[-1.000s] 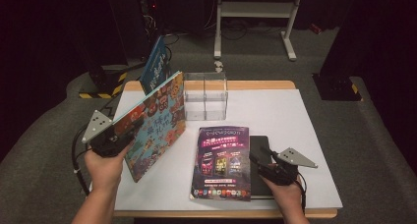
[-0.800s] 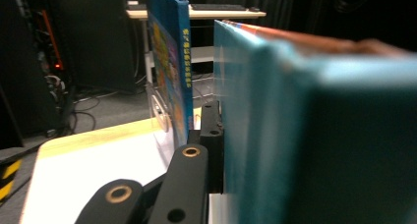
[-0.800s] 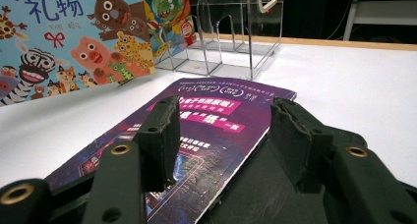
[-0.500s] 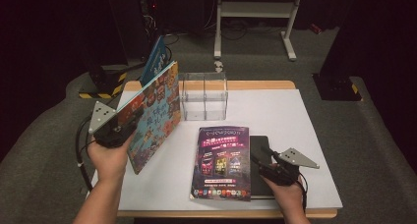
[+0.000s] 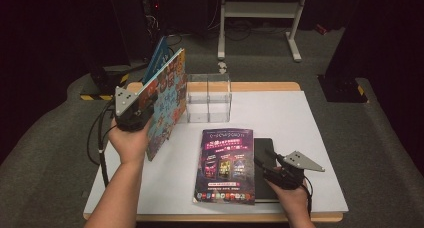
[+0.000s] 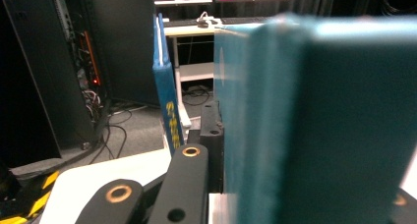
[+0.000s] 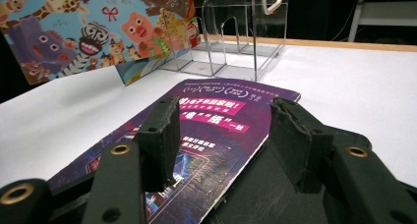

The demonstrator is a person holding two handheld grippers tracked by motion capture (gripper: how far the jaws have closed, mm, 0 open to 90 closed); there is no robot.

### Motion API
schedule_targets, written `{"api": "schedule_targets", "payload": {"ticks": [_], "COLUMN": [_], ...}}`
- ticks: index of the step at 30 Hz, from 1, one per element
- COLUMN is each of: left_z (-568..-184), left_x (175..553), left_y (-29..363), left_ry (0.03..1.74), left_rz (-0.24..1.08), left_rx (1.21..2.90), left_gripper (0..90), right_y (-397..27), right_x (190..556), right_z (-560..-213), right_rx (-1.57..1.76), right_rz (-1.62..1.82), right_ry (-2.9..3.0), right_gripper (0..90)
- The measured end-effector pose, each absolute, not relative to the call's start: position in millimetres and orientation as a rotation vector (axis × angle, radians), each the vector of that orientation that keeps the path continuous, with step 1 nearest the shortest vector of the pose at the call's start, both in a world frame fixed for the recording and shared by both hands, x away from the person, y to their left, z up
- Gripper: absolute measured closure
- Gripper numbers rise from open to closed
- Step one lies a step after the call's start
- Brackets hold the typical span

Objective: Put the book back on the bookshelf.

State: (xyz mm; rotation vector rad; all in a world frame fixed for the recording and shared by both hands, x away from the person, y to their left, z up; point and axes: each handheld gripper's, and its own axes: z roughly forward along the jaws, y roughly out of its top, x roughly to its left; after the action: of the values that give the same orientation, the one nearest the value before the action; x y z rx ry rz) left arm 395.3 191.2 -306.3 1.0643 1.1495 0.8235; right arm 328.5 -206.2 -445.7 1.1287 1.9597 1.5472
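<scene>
The left gripper (image 5: 134, 110) holds a picture book (image 5: 165, 100) by its near edge, lifted off the white worktop (image 5: 300, 128) and standing almost upright, its colourful cover facing right. Behind it a blue book (image 5: 154, 63) leans at the worktop's far left corner. Just right of the picture book stands a clear plastic rack (image 5: 208, 97). Nearer the person, a purple magazine (image 5: 226, 165) lies flat, partly over a black book (image 5: 265, 168). The right gripper (image 5: 275, 169) rests low over the black book at the magazine's right edge, its fingers apart.
</scene>
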Motion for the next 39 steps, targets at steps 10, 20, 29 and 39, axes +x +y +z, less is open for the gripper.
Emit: {"api": "schedule_targets", "payload": {"ticks": [10, 20, 29, 39], "left_z": [-309.3, -322.7, -330.1, -341.1], "left_x": [415.9, 433.1, 440.6, 445.6], "left_y": [178.2, 167.3, 162.2, 160.6], "left_ry": [1.185, 1.197, 1.194, 1.196], "left_rz": [0.861, 0.906, 0.932, 0.936], "left_rx": [1.014, 1.009, 0.998, 0.973], "left_gripper": [81.4, 81.3, 81.3, 81.3], "right_y": [-207.5, -207.7, -206.1, -206.4], "right_x": [328.2, 327.5, 326.6, 326.5], "right_z": [-445.7, -445.9, -446.7, -448.0], "right_rx": [1.133, 1.129, 1.125, 1.126], "right_rz": [1.555, 1.562, 1.565, 1.569], "right_ry": [1.956, 1.958, 1.967, 1.969], "right_gripper": [45.5, 45.5, 45.5, 45.6]}}
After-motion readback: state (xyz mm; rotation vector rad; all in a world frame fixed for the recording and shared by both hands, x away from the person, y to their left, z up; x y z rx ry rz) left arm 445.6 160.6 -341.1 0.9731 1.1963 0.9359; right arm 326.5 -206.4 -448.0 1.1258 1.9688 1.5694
